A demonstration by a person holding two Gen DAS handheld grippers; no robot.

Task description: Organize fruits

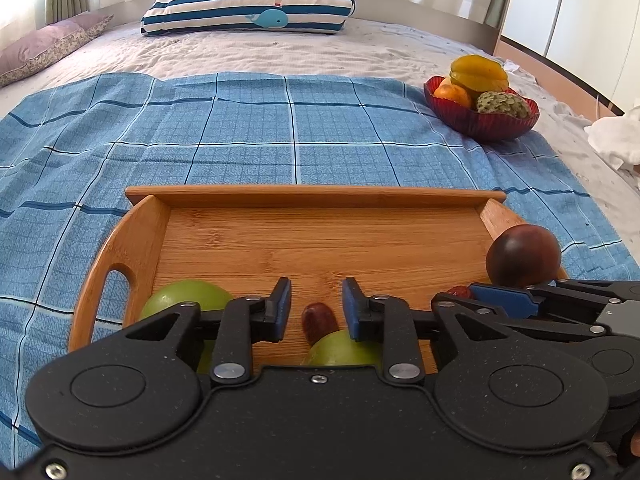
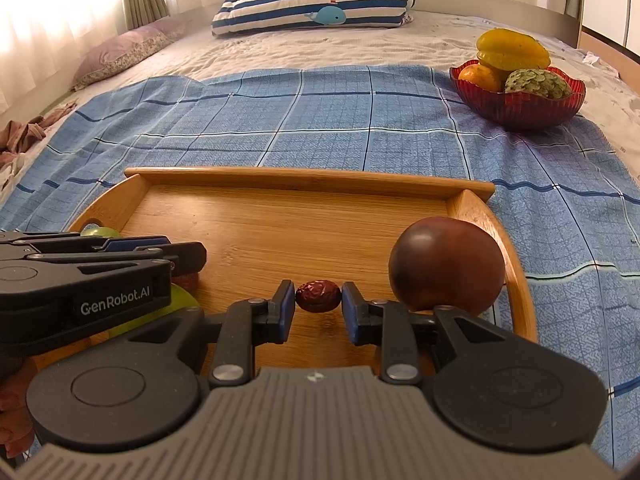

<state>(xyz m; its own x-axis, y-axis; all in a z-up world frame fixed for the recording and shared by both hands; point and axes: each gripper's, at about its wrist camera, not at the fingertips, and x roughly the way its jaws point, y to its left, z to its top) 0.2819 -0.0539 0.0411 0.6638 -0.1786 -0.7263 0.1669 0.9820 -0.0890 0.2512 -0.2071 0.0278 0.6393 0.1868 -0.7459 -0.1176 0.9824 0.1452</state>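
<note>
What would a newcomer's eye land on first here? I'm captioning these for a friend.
Probably the dark round fruit at the right end of the wooden tray, with a wrinkled red date lying between the right gripper pads. Beyond, a red bowl of fruit stands on the blue checked cloth.

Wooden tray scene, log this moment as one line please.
tray: on blue cloth | left gripper: open over date | right gripper: open, second date between fingers | red bowl: three fruits
</note>
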